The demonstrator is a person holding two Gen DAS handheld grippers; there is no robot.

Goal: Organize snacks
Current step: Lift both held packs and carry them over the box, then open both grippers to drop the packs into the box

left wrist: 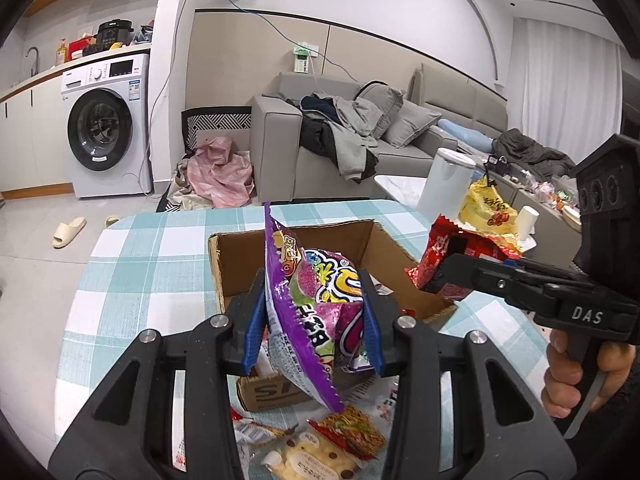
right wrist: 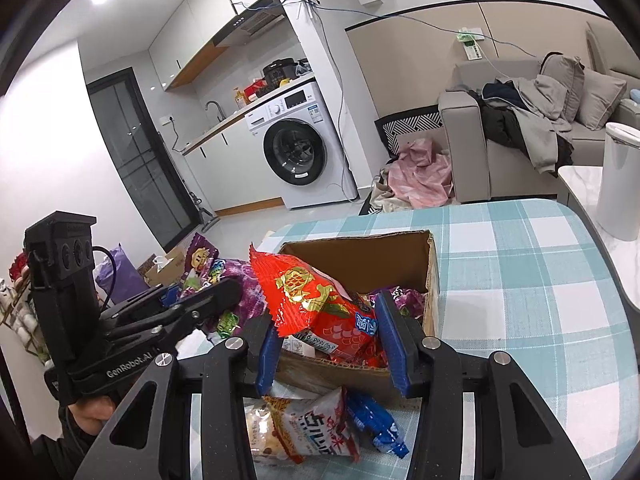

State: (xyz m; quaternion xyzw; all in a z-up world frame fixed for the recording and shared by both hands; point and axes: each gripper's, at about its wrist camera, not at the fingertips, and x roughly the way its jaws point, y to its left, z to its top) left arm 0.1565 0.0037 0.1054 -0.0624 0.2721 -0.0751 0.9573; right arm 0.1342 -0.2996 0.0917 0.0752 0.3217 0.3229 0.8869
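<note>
Tongs both loaded: left tongs (left wrist: 314, 320) grip purple packet (left wrist: 316, 300), right tongs (right wrist: 332, 340) red packet (right wrist: 320, 300); next, release over cardboard box (left wrist: 240, 264).

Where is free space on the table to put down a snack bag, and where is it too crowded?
The checked tablecloth is bare to the right of the cardboard box and behind it up to the table edge. It is also bare left of the box in the left wrist view. The near side is crowded with loose snack packets.

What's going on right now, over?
Left gripper shut on purple bag. Right gripper shut on red bag. Both over box. Nothing blocking.
</note>
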